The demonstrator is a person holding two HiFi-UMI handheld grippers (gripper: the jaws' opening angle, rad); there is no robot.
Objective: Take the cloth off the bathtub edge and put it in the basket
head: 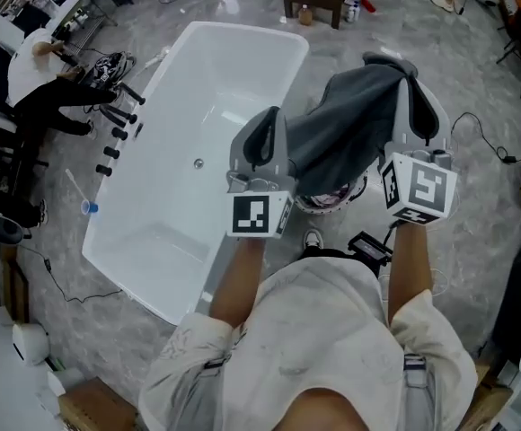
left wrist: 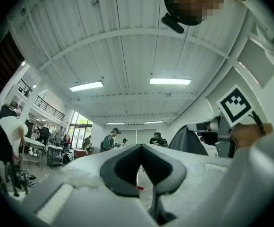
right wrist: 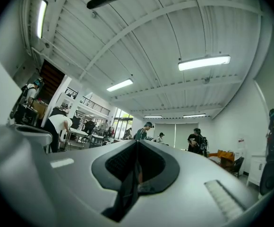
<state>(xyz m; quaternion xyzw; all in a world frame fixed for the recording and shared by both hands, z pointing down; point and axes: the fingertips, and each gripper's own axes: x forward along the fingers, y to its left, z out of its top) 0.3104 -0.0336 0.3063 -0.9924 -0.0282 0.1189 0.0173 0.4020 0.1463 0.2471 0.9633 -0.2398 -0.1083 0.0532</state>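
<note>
White bathtub (head: 208, 106): is standing at the left of the head view, and the edge that is showing is carrying no cloth.

Left gripper (head: 265, 128): is hovering raised just off the bathtub's right rim. Its jaws are pressing together at the tips with only a thin slit below them. Its own view is showing no fabric between them, though in the head view the cloth's left edge is lying close against it.

Grey cloth (head: 346, 124): is hanging in the air to the right of the bathtub, clear of its rim. It is spreading like a tent from the right gripper down toward the left one.

Basket (head: 319, 206): a round, pale-rimmed container is peeking out from under the cloth, on the floor just right of the bathtub. Most of it is hidden, so I am judging it to be the basket rather than seeing it plainly.

Right gripper (right wrist: 137, 146): is sitting farthest to the right of the bathtub, also raised. Its jaws are pinching the cloth, and a dark fold is trailing out between the pads.

Step in hand: the cloth is off the bathtub edge, so this is looking like the carry toward the basket.

Next move: it is calling for the hanging cloth to be centred over the basket's mouth beside the bathtub and lowered until most of it is inside. Only then should the right jaws spread. The trailing hem is the risk, since it could end up draping over the rim.
</note>
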